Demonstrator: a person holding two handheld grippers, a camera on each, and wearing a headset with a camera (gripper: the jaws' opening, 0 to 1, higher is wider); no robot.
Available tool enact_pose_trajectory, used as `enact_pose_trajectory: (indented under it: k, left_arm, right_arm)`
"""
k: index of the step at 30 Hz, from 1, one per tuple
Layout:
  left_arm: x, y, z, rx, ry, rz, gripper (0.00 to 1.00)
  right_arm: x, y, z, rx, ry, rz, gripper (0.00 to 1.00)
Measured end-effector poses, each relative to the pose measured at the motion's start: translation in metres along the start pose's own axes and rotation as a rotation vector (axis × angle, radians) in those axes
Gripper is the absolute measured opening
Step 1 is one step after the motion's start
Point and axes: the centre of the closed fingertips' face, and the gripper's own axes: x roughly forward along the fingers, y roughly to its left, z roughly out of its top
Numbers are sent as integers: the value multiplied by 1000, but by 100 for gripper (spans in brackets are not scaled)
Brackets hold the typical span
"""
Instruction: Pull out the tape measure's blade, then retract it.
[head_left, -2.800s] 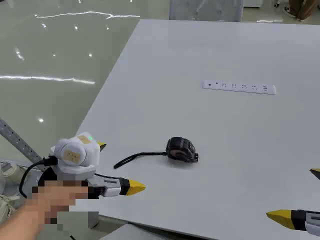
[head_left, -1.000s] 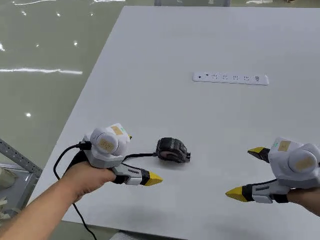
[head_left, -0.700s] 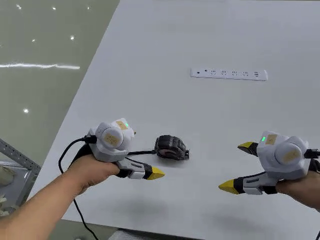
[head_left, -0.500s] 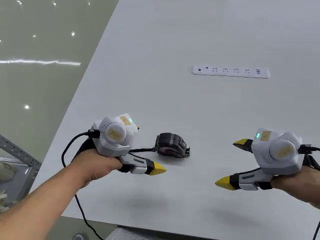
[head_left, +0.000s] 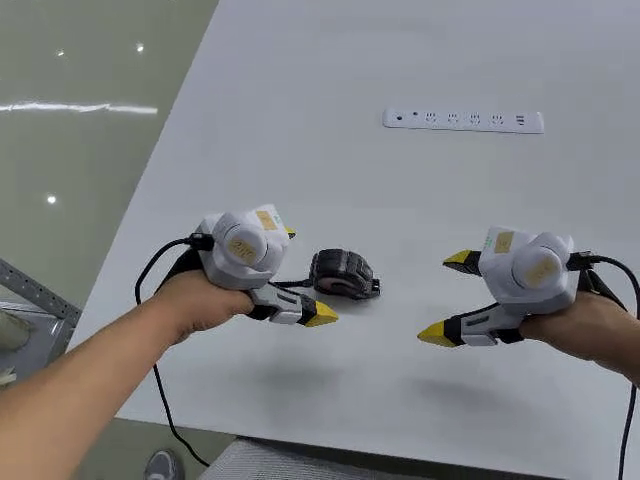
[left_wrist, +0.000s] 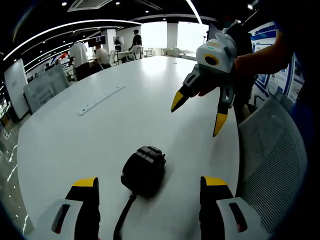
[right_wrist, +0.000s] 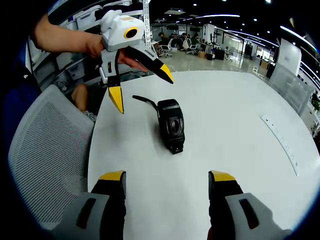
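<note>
Looking down in the head view, the black ribbed tape measure (head_left: 342, 274) sat toward the smooth white table's (head_left: 400, 190) near edge, between the spread left gripper (head_left: 306, 275) and spread right gripper (head_left: 445, 297) (loads of bare tabletop beyond). Left gripper view had it just ahead of the yellow-tipped jaws, untouched; right gripper view, farther off.

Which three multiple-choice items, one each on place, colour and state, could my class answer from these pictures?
1. Where is the tape measure? A on the table between the left gripper and right gripper; B on the floor; C held in fingers.
2. Colour of the fingertips? A red; B yellow; C blue.
3. The left gripper is: A open; B shut on the tape measure; C shut empty.
1 A, it lies between them; 2 B, all tips are yellow; 3 A, its fingers stand apart.
</note>
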Motion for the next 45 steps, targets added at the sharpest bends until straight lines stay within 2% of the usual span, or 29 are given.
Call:
enact_pose_trajectory:
  k: [7, 11, 21, 27, 37, 45]
  left_arm:
    - [9, 0, 4, 44, 3, -31, 76]
    - [15, 2, 5, 59, 10, -50, 73]
    - [27, 0, 6, 106, 33, -91, 69]
    - [36, -3, 6, 173, 48, -105, 66]
    - [53, 3, 0, 277, 82, -120, 59]
    - [59, 4, 1, 310, 82, -131, 53]
  right_arm:
    - [17, -2, 4, -23, 13, 22, 62]
    - [26, -3, 6, -45, 13, 42, 58]
    - [50, -10, 1, -72, 21, 78, 52]
    - [59, -14, 2, -106, 22, 81, 48]
    - [74, -16, 1, -145, 25, 100, 40]
    - [84, -17, -1, -164, 34, 111, 36]
